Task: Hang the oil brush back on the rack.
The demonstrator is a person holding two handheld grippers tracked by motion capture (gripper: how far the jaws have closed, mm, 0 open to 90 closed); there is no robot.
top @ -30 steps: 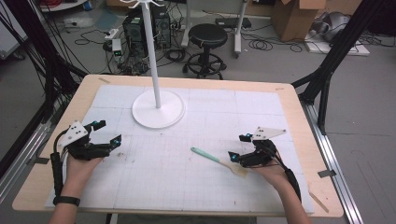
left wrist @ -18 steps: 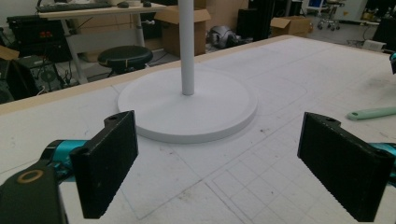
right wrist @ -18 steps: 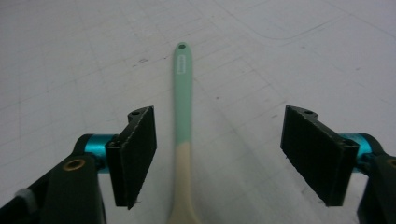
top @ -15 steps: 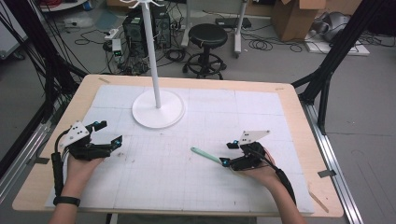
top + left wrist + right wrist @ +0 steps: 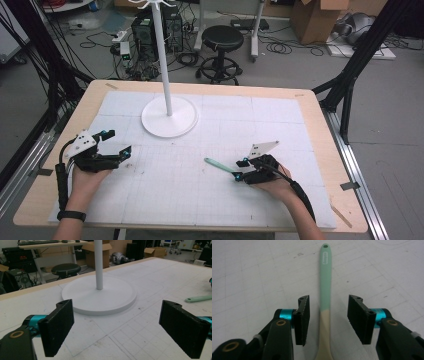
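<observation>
A spatula [image 5: 325, 277] with a mint-green handle and a cream lower part lies flat on the white gridded mat. My right gripper [image 5: 328, 307] is open, with one jaw on each side of the spatula and a gap between each pad and the handle. In the high view the right gripper [image 5: 239, 168] sits over the spatula's head end, and the green handle [image 5: 217, 164] points up and to the left. My left gripper [image 5: 116, 141] rests open at the left of the mat with nothing in it. Its jaws [image 5: 117, 315] face the white stand.
A white stand with a round base [image 5: 169, 117] and a thin pole stands at the back middle of the mat; the base [image 5: 100, 297] lies just ahead of the left gripper. The spatula's handle tip [image 5: 198, 298] shows at the right. The wooden table edge [image 5: 320, 130] borders the mat.
My right gripper has slid left along the table and now straddles the spatula, covering its cream head. The left gripper and the spatula have stayed in place.
</observation>
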